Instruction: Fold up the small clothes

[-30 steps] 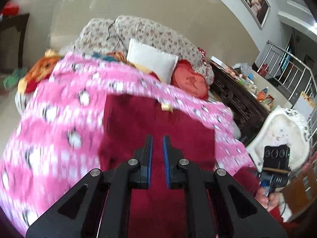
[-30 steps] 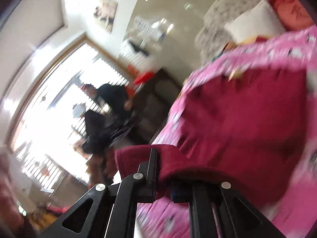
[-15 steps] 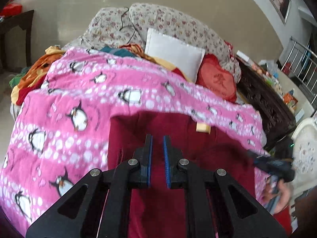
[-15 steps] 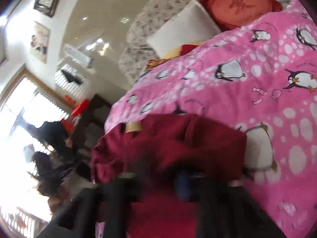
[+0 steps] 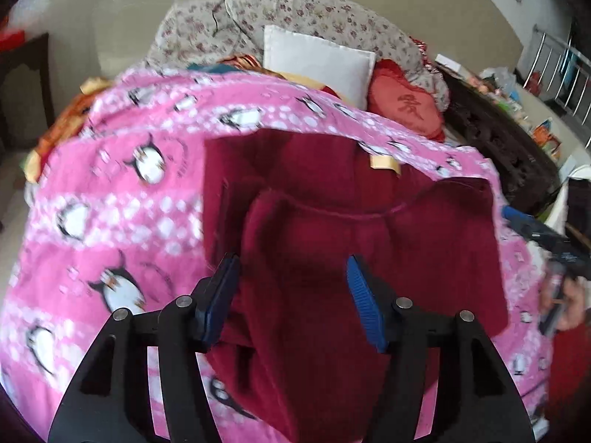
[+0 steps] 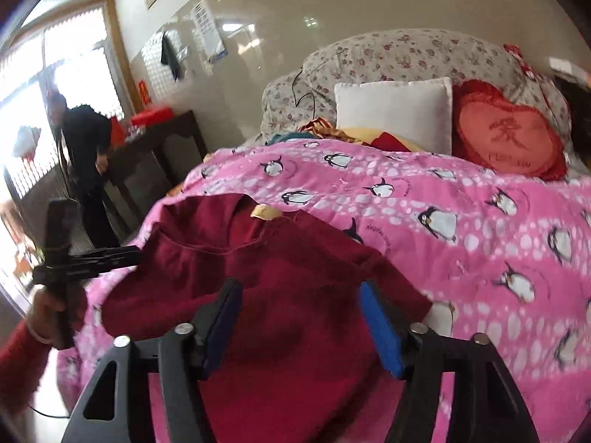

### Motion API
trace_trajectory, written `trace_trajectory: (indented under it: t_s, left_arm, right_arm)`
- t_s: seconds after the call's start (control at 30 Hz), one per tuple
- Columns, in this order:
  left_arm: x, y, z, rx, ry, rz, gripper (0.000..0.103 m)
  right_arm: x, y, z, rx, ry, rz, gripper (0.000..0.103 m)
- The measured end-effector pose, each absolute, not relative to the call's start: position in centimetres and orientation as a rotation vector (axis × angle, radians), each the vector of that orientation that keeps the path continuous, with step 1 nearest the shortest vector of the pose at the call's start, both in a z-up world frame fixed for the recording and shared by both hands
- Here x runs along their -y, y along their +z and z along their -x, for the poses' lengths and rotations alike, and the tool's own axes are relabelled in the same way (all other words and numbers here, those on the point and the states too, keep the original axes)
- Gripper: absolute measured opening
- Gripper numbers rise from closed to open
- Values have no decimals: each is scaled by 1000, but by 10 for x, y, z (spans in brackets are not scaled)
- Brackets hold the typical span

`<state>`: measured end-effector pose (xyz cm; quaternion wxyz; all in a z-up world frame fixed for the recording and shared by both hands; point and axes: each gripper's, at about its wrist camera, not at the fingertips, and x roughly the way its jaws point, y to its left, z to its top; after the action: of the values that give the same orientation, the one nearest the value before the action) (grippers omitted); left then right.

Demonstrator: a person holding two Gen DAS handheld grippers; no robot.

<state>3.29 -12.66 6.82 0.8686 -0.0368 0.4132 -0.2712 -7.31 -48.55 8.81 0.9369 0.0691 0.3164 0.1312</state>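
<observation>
The red top (image 5: 369, 243) lies on the pink penguin blanket (image 5: 110, 192), both sides now folded in over the middle. The left gripper (image 5: 291, 291) and right gripper (image 6: 301, 325), clamped on cloth before, have just opened; neither seems to press it, though blur hinders

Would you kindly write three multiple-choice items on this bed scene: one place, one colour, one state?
1. Where does the garment lie?
A. on the penguin blanket
B. on the white pillow
C. on the floor

2. What colour is the heart cushion?
A. blue
B. red
C. green

3. How does the right gripper stand?
A. shut on the garment
B. open
C. shut on the pillow

Key: A, pink blanket shows around the garment; B, it is red beside the pillow; B, its pads stand apart, having just been opening.
</observation>
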Motion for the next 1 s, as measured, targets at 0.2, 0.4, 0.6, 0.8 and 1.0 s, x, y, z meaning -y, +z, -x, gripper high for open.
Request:
trace_trajectory:
  t_s: [0.2, 0.4, 0.6, 0.8, 1.0]
  left_arm:
    - [141, 61, -46, -853, -505, 28, 60]
    - [136, 67, -43, -798, -461, 12, 60]
    - [147, 56, -55, -853, -521, 12, 60]
    - [155, 64, -54, -868, -561, -18, 10]
    - [139, 111, -67, -748, -536, 32, 8]
  right_arm:
    - [478, 76, 40, -659, 237, -51, 69]
    - [485, 77, 43, -640, 229, -54, 71]
    - [492, 71, 21, -652, 246, -109, 71]
    - [481, 70, 15, -627, 247, -88, 7]
    - [495, 101, 35, -515, 260, -188, 7]
